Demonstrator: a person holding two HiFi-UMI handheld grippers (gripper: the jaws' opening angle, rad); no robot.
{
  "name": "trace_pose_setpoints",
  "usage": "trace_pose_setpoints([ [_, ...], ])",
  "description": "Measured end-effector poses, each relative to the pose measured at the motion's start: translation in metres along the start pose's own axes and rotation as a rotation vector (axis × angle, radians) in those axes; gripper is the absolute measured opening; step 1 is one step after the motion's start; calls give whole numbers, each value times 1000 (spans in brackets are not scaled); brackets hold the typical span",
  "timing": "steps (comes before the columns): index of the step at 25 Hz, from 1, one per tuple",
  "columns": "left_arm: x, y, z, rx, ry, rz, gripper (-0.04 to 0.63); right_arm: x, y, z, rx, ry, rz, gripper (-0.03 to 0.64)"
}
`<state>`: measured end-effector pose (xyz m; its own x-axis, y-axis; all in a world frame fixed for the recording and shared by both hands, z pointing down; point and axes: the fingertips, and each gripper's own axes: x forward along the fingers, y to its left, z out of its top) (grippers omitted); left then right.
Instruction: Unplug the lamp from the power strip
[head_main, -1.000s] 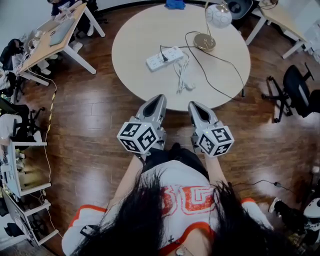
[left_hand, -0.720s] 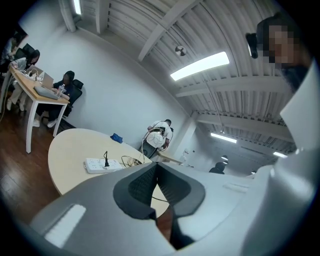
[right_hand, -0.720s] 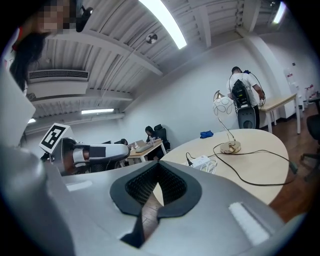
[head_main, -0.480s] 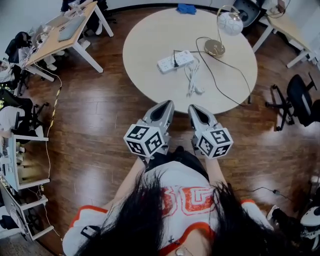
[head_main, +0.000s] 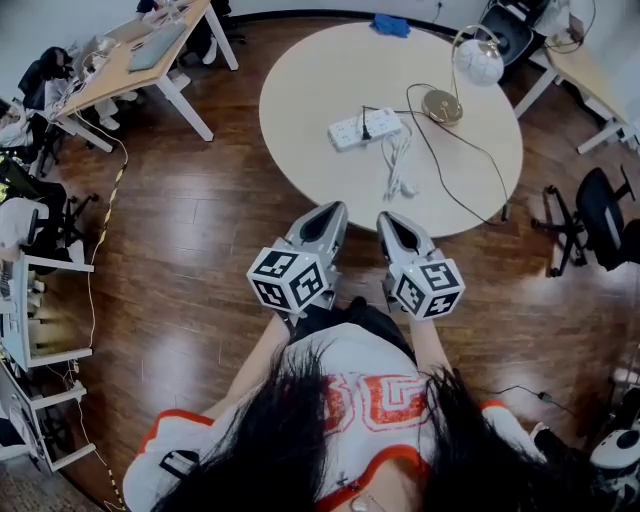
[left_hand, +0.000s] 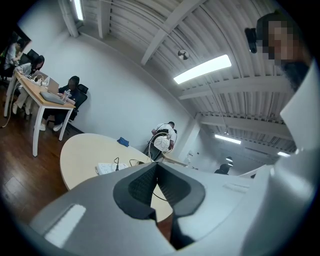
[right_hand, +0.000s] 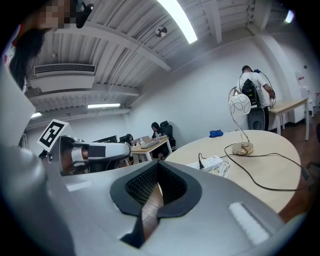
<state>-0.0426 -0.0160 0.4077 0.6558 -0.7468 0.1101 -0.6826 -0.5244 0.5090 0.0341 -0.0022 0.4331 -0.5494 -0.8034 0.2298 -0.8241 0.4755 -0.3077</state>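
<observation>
While you're at the approach step | left gripper (head_main: 335, 208), right gripper (head_main: 388, 218) closed, empty | next: open, seize plug (head_main: 366, 122) in power strip (head_main: 350, 132)

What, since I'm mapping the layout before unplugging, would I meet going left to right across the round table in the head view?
power strip → lamp base → lamp shade

White shirt (head_main: 372, 392), orange trim, lettering; long dark hair (head_main: 285, 440); grey left tongs (head_main: 333, 209), right tongs (head_main: 388, 219); black-white marker cubes (head_main: 290, 280).
</observation>
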Motion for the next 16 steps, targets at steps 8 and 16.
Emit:
trace_pose_setpoints([
  [8,4,2,-3,-5,19,-20,0,1,-2,-1,0,3,-24,0],
  [16,10,-1,-7,-7,31,-34,0,-1,-7,-2,-1,6,-38,0],
])
